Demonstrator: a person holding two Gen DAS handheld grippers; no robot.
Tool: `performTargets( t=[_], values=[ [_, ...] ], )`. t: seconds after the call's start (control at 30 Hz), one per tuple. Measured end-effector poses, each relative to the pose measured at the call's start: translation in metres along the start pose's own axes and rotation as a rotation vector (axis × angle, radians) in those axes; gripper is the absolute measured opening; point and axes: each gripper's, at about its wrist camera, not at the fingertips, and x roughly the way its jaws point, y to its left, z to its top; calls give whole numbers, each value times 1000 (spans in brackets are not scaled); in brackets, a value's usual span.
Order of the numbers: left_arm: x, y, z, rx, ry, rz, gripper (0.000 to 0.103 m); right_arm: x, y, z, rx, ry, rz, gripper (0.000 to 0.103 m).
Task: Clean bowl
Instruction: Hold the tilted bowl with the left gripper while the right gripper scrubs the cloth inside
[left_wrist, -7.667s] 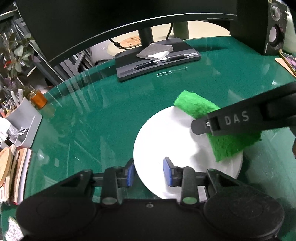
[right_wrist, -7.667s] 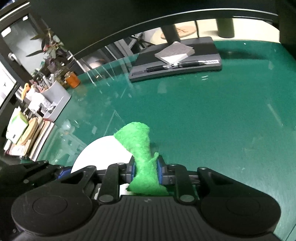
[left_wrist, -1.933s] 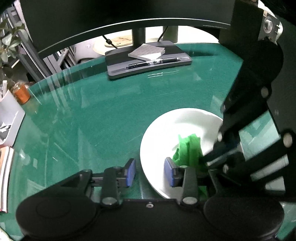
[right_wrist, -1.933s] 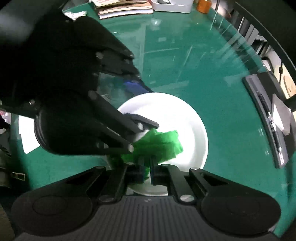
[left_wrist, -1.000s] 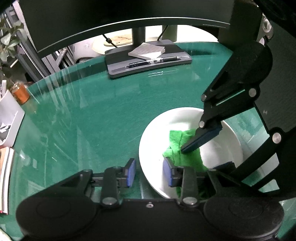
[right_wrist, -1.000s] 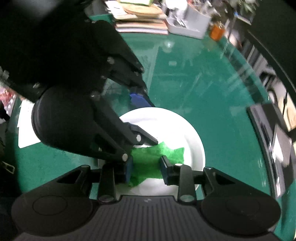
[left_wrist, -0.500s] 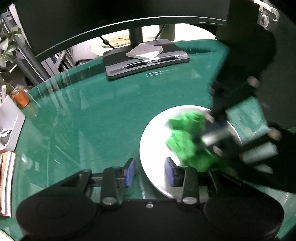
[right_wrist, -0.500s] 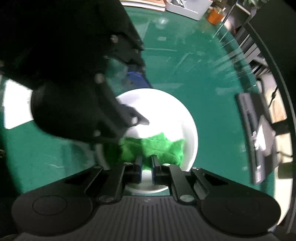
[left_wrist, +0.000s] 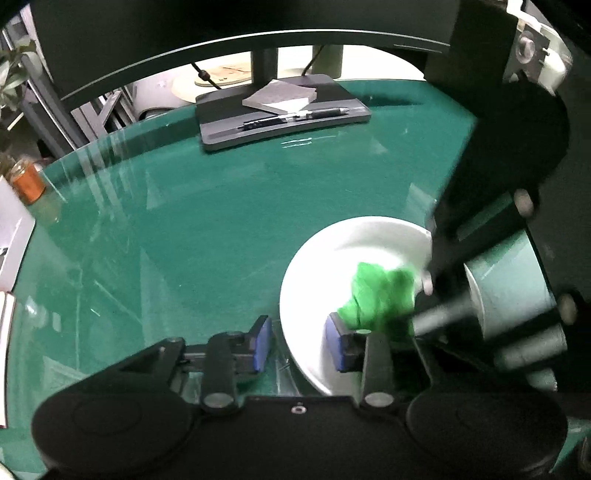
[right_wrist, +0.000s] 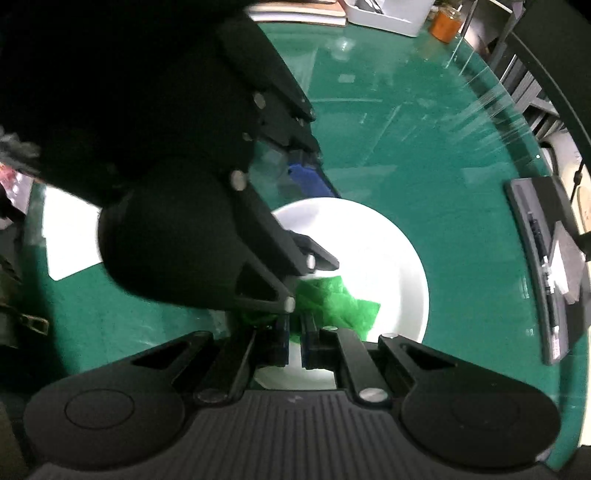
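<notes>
The round white ceramic bowl (left_wrist: 332, 266) stands on the green glass desk (left_wrist: 184, 221). The left gripper (left_wrist: 297, 347) has just narrowed its jaws across the bowl's near rim. The right gripper (right_wrist: 293, 341) is clenched on the bright green fluffy cloth (right_wrist: 332, 302) inside the bowl.

Left gripper (left_wrist: 297, 345): blue pads astride the near rim of the bowl (left_wrist: 317, 266), jaws just closing in, whether they press the rim cannot be told. Bowl: white, on green table (left_wrist: 184, 221). Cloth (left_wrist: 380, 295): green, bunched inside bowl, held by right gripper (left_wrist: 424, 314), blurred. Far edge: grey tray (left_wrist: 332, 118) with pen (left_wrist: 295, 117) and notepad (left_wrist: 280, 96). Left: orange jar (left_wrist: 26, 181).
</notes>
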Motion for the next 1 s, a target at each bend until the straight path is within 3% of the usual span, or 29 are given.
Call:
performTargets(
  t=[0.1, 0.2, 0.3, 0.4, 0.53, 0.67, 0.73, 0.87, 1.0],
  values=[
    [-1, 0, -1, -4, 0, -1, 30, 6, -4, 0, -62, -7, -126, 4],
    [-2, 0, -1, -7, 4, 6, 29, 14, -2, 1, -97, -118, -185, 6],
    [-3, 1, -2, -6, -2, 20, 29, 11, -5, -5, -60, -143, -133, 6],
    [-2, 2, -1, -13, -2, 16, 30, 5, -6, -6, -128, -83, -67, 4],
    [-2, 0, 0, -2, -1, 20, 29, 4, -9, -6, -151, -43, -167, 2],
    [-3, 2, 0, -1, 0, 32, 30, 13, -2, 3, -107, -129, -210, 5],
    [-3, 2, -1, -2, -4, 37, 31, 11, 5, 3, -119, -128, -216, 4],
    [-2, 3, 1, -4, -5, 48, 32, 9, -1, 2, -104, -49, -163, 4],
    [-1, 1, 3, 6, -7, 47, 32, 2, -8, 0, -53, 4, 13, 3]
  ],
)
